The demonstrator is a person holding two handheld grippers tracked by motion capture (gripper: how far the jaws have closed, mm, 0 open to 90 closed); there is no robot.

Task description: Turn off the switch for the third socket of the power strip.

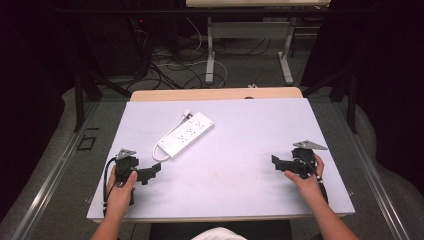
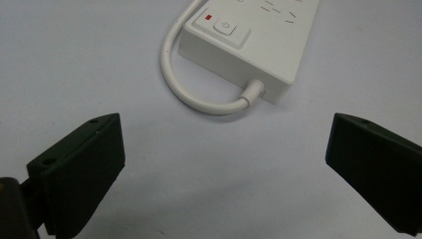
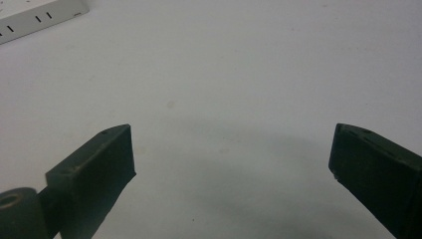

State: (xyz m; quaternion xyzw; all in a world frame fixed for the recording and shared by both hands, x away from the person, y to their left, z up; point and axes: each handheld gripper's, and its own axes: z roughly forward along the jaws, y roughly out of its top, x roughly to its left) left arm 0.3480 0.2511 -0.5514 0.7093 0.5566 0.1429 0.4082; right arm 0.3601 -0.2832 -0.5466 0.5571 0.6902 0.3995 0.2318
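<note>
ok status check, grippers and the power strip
Left gripper open, empty, just short of the power strip. Right gripper open, empty, off to the far side. Strip flat on the table, cord looped at its near end. Nothing between.

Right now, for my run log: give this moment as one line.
left gripper: open, near power strip | right gripper: open, apart | power strip: untouched on table

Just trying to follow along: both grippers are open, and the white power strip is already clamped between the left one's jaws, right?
Not quite. The left gripper is open, as is the right gripper, but the power strip isn't clamped. The left gripper view shows it lying on the table ahead of the jaws, untouched.
</note>
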